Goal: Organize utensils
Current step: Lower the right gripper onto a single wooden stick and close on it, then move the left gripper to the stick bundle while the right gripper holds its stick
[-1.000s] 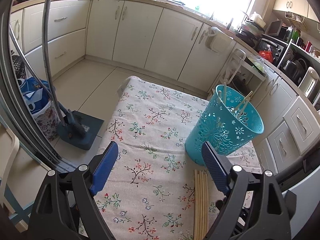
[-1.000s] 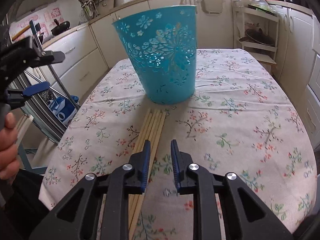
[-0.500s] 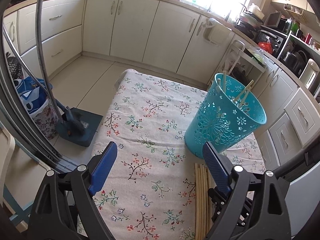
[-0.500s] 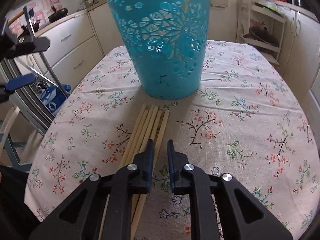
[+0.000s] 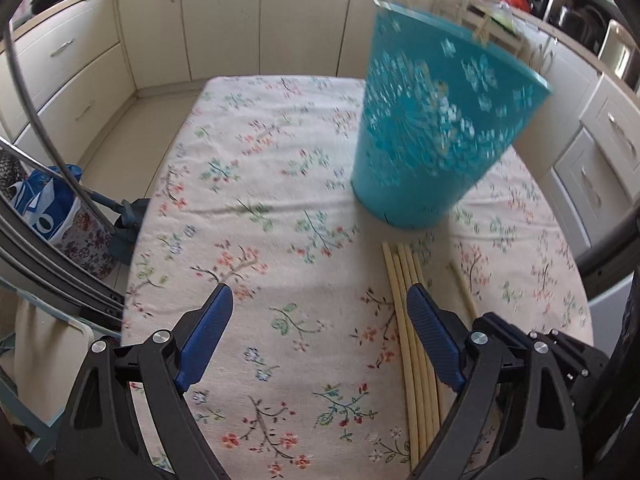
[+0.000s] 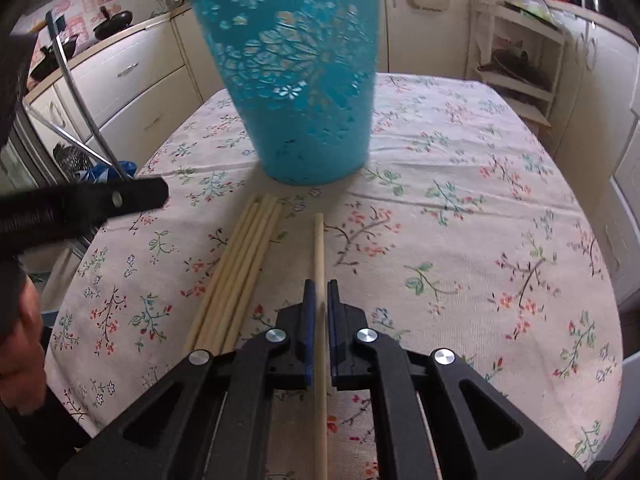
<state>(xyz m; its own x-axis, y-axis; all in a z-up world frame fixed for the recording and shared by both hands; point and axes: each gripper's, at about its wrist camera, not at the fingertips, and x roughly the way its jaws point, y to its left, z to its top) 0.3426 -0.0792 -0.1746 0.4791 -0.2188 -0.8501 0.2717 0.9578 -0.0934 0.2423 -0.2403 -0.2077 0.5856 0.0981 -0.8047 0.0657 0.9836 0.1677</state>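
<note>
Beside the blurred basket [image 5: 434, 132], its contents were hard to make out. Since half a second earlier, the right gripper [image 6: 319, 300] had clamped one chopstick [image 6: 319, 248], apart from the bundle [image 6: 240, 264]; the left gripper [image 5: 318, 320] stayed spread wide.

home kitchen — cream cabinets [image 5: 224, 20]

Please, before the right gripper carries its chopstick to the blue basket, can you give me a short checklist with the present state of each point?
1. Right gripper shut on one pale wooden chopstick: ok.
2. Held chopstick apart from the bundle of pale wooden chopsticks: ok.
3. Perforated turquoise plastic basket upright on the floral tablecloth: ok.
4. Basket opening free: cannot tell, rim not seen from above.
5. Left gripper open, empty, beside the bundle: ok.
</note>
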